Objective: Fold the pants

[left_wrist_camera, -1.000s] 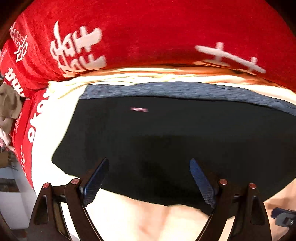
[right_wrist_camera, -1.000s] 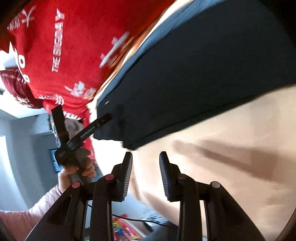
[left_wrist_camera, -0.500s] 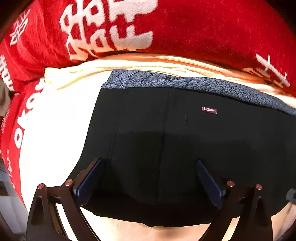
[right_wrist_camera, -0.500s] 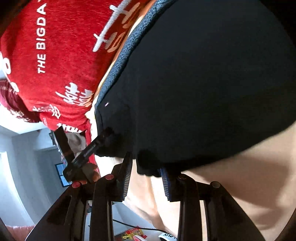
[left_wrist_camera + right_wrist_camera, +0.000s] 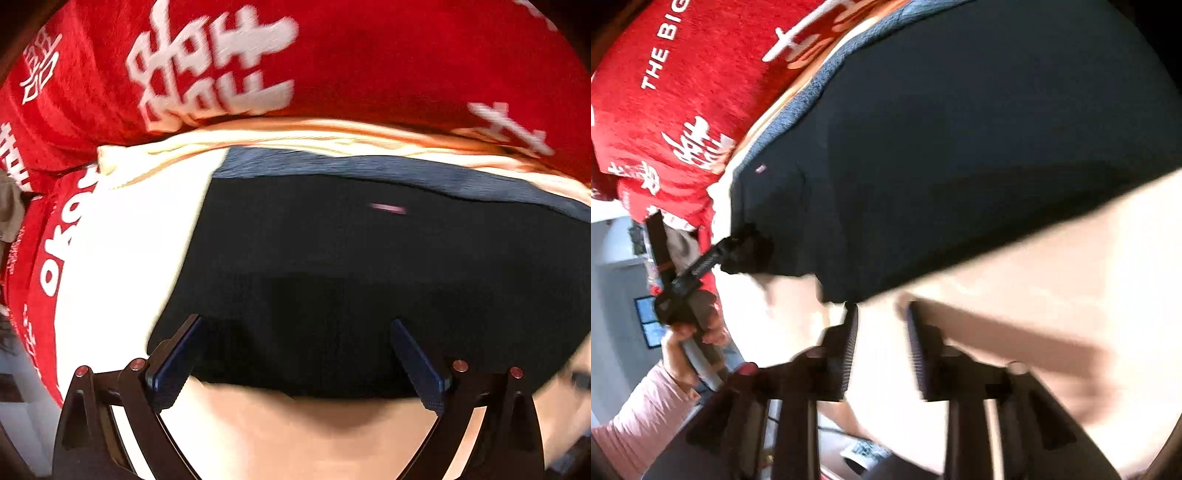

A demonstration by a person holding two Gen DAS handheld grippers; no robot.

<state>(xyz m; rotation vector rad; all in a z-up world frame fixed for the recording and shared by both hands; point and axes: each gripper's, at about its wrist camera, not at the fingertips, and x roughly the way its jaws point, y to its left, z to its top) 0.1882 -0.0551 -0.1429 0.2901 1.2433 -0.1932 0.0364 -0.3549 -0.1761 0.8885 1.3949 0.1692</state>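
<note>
Folded black pants [image 5: 369, 273] with a grey-blue waistband [image 5: 369, 168] and a small pink label lie flat on a cream sheet [image 5: 122, 251]. My left gripper [image 5: 295, 354] is open wide, its dark blue pads [image 5: 177, 362] over the pants' near edge, nothing between them. In the right wrist view the pants [image 5: 960, 155] fill the upper right. My right gripper [image 5: 881, 343] is open a little and empty, just off the pants' near corner. The left gripper [image 5: 738, 251] shows there too, at the pants' left corner.
A red blanket [image 5: 332, 66] with white lettering borders the sheet at the far side and left; it also shows in the right wrist view [image 5: 676, 92]. The person's hand and pink sleeve [image 5: 639, 410] are at lower left. Bare cream sheet [image 5: 1034, 314] lies to the right.
My right gripper has let go of the pants' corner and backed off onto the sheet. My left gripper has pulled back slightly toward the near edge, still open.
</note>
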